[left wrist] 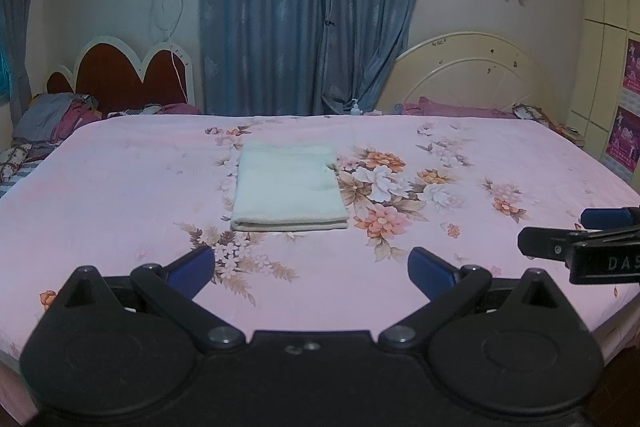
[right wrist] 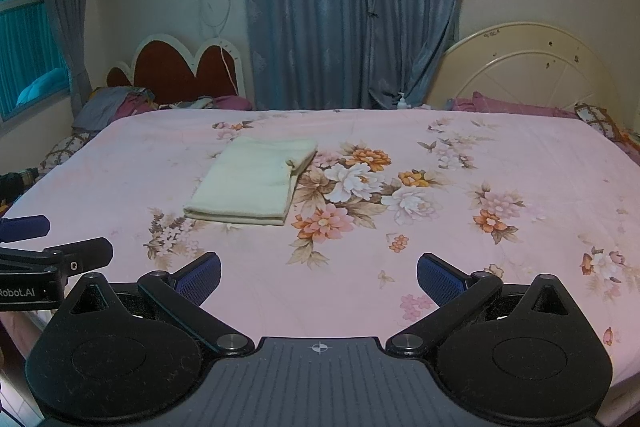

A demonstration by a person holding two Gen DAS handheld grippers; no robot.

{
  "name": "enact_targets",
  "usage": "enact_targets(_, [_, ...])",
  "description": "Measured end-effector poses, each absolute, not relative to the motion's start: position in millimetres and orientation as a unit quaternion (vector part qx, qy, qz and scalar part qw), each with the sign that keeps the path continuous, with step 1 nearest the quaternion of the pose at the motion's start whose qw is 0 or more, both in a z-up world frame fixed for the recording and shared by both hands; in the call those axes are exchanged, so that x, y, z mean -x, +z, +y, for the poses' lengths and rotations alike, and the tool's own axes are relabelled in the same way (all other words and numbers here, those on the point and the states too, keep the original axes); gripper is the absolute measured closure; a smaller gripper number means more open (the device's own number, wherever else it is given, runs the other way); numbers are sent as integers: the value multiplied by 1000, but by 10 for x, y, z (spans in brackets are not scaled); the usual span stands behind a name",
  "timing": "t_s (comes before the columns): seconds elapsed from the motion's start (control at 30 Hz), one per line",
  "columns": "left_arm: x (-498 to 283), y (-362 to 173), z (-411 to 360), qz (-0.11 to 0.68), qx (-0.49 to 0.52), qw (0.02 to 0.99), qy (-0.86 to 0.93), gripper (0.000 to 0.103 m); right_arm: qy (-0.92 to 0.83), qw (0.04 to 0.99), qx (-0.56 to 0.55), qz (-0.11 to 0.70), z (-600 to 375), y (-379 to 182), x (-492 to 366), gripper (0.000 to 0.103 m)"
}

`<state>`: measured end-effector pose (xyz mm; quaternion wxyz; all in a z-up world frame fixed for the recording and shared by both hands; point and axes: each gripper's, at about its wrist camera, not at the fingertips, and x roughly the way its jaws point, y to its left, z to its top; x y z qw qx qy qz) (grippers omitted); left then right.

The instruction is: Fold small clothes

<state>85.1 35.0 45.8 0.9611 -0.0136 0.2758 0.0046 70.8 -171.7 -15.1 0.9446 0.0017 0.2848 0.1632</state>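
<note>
1. While both tools hang over the near edge of the bed point(left wrist: 120, 187), the pale folded cloth point(left wrist: 289, 187) lies flat on the flowered pink sheet point(right wrist: 500, 163), well ahead of either pair of jaws and touching neither.
2. The left gripper point(left wrist: 311, 269) has its jaws spread wide with nothing between the blue pads; seen from its own camera the cloth sits almost straight ahead, only a shade to the left of its centre line.
3. The right gripper point(right wrist: 319, 273) is likewise released and empty; from its camera the cloth point(right wrist: 252, 183) lies ahead and clearly off to the left, so this tool would have to cross inward to reach it.
4. By that reading, the left gripper is the better lined up of the two, though both are about equally far back from the cloth.
5. The cloth's long axis appears to run away from the tools, toward the curtains point(left wrist: 312, 7), with a short doubled edge facing them as two stacked layers; fisheye foreshortening makes the proportions uncertain.
6. The cloth already looks folded into a neat rectangle, so the task seems well along or done for this piece; any further fold would likely mean taking the near corners and carrying them away toward the far edge.
7. The right side of the cloth shows a small notch or loose flap near the far corner, which could slip open if that corner is pinched shallowly.
</note>
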Motion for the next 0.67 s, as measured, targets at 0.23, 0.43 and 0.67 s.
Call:
enact_targets(0.23, [-850,465,332,274,12,962,2,1,162,945,-2,283,-1811,-143,-700,0])
enact_targets(0.43, [-847,477,311,269,8,963,-4,1,162,945,-1,283,-1815,-138,-697,0])
enact_targets(0.67, [-866,476,310,266,15,964,-4,1,165,945,2,283,-1855,-130,-705,0])
